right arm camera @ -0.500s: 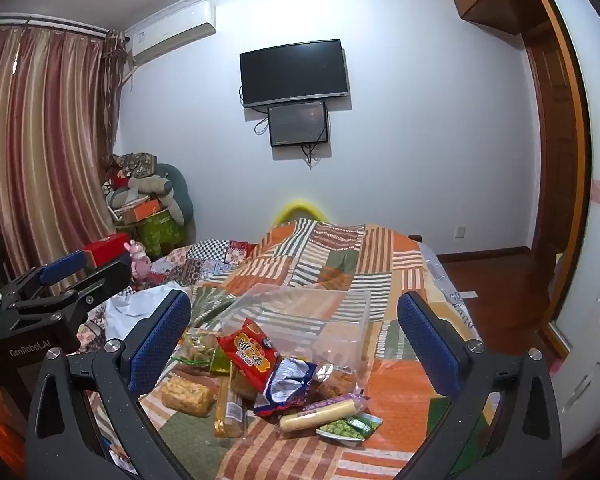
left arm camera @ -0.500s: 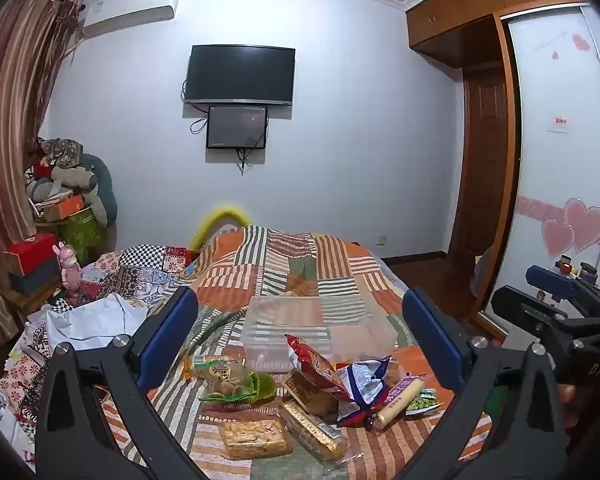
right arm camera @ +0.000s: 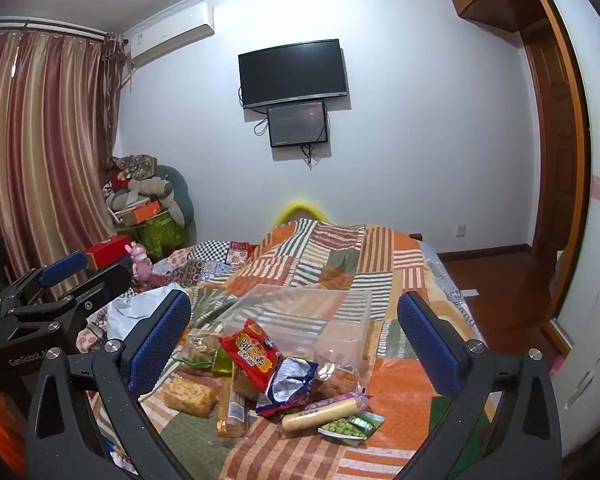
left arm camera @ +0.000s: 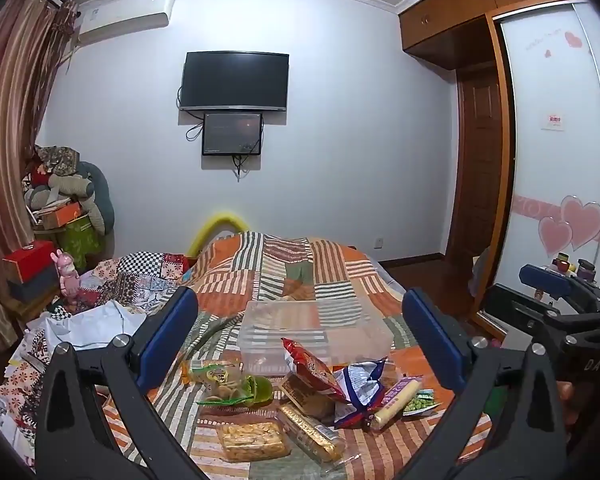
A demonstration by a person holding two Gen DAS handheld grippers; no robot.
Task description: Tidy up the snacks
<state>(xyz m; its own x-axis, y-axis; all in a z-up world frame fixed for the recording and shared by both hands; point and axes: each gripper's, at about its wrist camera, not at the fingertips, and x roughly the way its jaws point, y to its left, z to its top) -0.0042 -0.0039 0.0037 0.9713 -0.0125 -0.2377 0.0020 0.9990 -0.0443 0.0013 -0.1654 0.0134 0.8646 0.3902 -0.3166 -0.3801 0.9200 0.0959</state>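
on bed point(left arm camera: 332, 276), snacks point(left arm camera: 312, 368), clear bin point(left arm camera: 312, 328)

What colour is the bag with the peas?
Green, the pea bag shows best in the right wrist view.

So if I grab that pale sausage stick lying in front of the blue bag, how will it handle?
The sausage stick looks round and smooth-wrapped, so it may roll or slip if pushed. It seems fairly firm and light. Its end lies over the green pea packet, which might shift with it.
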